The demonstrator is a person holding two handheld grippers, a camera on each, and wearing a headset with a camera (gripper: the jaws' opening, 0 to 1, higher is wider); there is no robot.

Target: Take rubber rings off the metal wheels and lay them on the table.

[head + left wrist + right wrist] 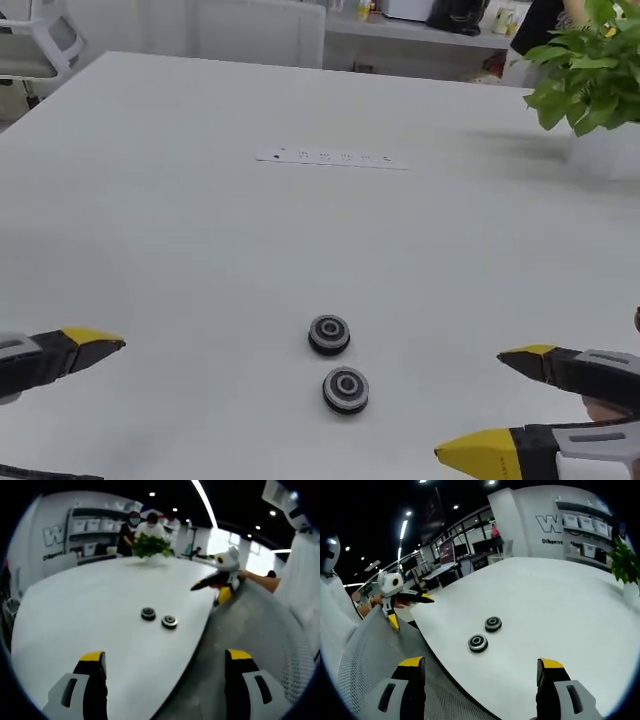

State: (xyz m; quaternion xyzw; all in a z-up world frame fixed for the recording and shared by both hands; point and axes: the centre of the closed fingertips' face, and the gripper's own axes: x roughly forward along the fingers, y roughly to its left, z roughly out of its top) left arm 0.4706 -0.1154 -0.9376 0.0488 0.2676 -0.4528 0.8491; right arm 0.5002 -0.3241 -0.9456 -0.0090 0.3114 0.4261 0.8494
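Note:
Two small metal wheels with dark rubber rings lie flat near the table's front edge, side by side and apart: the far wheel point(329, 335) point(148, 613) point(493, 624) and the near wheel point(346, 390) point(169, 622) point(478, 643). My left gripper point(105, 410) point(165, 656) hovers at the lower left, open, with nothing between its yellow-tipped jaws. At the lower right my right gripper point(478, 405) point(481, 663) is open too and holds nothing. Both point inward at the wheels from a distance. Each gripper view catches the other gripper: the right gripper point(215, 582), the left gripper point(405, 600).
A white power strip point(330, 158) lies mid-table beyond the wheels. A green plant in a white pot point(590, 70) stands at the back right. A white chair point(40, 50) is at the far left corner. The white table point(200, 250) spreads wide around the wheels.

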